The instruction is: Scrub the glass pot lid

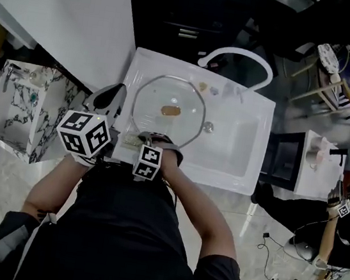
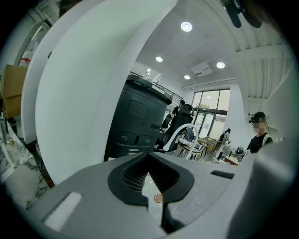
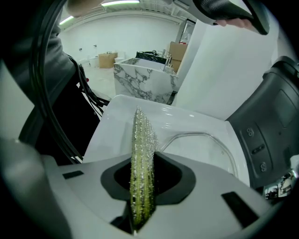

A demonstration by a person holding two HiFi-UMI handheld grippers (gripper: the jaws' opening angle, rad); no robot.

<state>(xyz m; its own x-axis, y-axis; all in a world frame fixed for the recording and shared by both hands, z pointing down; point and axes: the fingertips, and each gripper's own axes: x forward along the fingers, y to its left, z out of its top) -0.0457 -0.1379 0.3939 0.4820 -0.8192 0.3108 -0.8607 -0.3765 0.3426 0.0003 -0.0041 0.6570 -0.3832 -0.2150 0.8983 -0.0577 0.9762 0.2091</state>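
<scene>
The glass pot lid (image 1: 172, 93) rests in the white sink (image 1: 248, 172), its orange-brown knob (image 1: 171, 110) facing up. In the right gripper view its rim (image 3: 205, 137) curves just beyond the jaws. My right gripper (image 1: 141, 142) is at the lid's near edge, shut on a wet yellow-green scrub pad (image 3: 141, 140) that stands edge-on between the jaws (image 3: 144, 184). The pad (image 1: 129, 141) pokes out leftwards. My left gripper (image 1: 118, 92) hovers over the sink's left rim, beside the lid. Its jaws (image 2: 152, 186) are shut to a thin sliver, with nothing seen held.
A white curved faucet (image 1: 239, 53) arches over the sink's far side. A drain (image 1: 208, 127) lies right of the lid. A marble-patterned block (image 1: 28, 106) stands to the left, a dark machine (image 2: 135, 121) behind the sink. Another person (image 2: 259, 133) works off to the right.
</scene>
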